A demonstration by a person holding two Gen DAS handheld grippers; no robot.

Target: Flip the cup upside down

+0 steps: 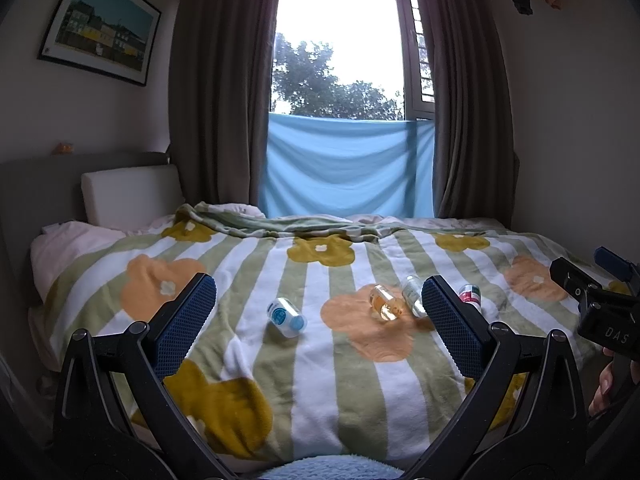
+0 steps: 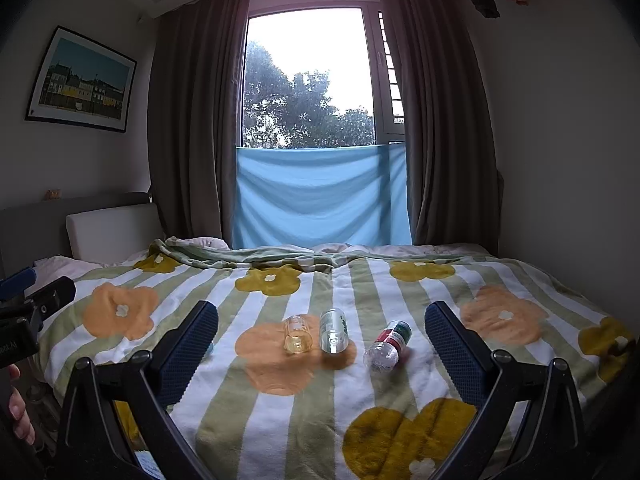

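Note:
Several small cups lie on their sides on the flowered blanket. A white cup with blue print lies left of centre in the left wrist view. In the right wrist view only its edge shows behind the left finger. An amber glass cup, a clear cup with green print and a red and green labelled cup lie close together. My left gripper and right gripper both hover open short of the cups, holding nothing.
The bed runs back to a window with brown curtains and a hanging blue cloth. A white pillow and headboard stand at the back left. The right gripper's black body and a hand sit at the right edge.

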